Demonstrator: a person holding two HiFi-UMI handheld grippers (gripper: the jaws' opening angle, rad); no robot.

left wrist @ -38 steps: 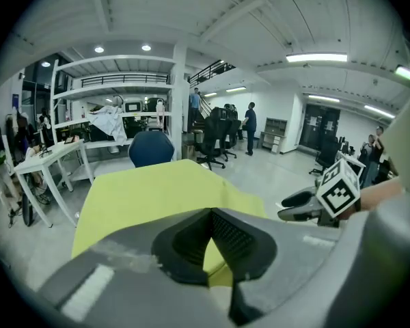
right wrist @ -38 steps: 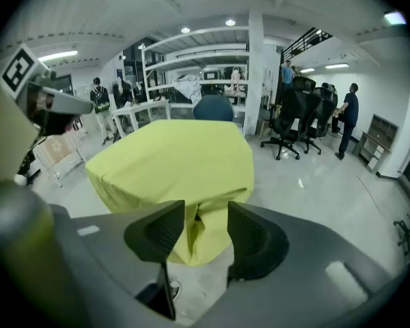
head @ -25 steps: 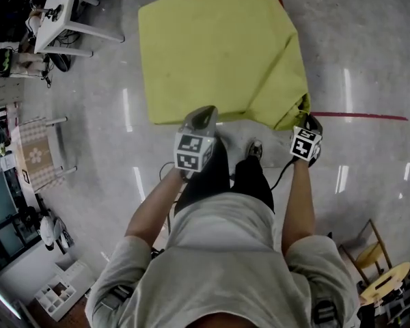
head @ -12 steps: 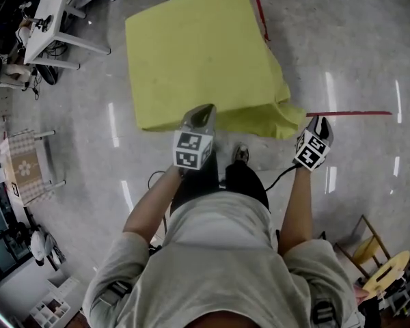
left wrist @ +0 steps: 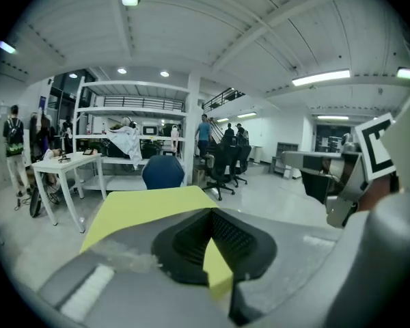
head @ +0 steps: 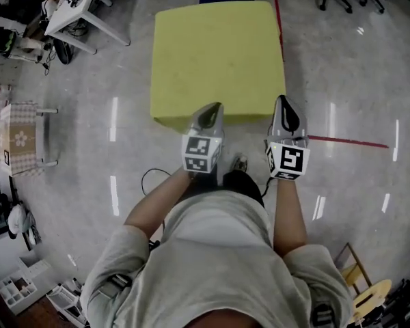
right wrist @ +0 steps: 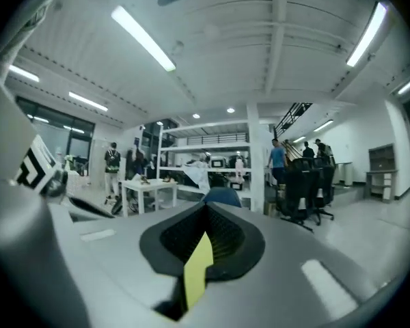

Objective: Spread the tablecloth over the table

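The yellow tablecloth lies spread flat just ahead of both grippers, its near edge reaching them. The left gripper is clamped on that edge. The right gripper, its jaws just closed, pinches a yellow strip, seemingly the near-right corner.

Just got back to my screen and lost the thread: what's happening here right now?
A person holds a two-jaw gripper in each hand at the near edge of a yellow fabric tablecloth, which lies flat and square, hiding the table under it. The left gripper is clamped on that edge. The right gripper has just been closing its jaws, and they now pinch the edge too.
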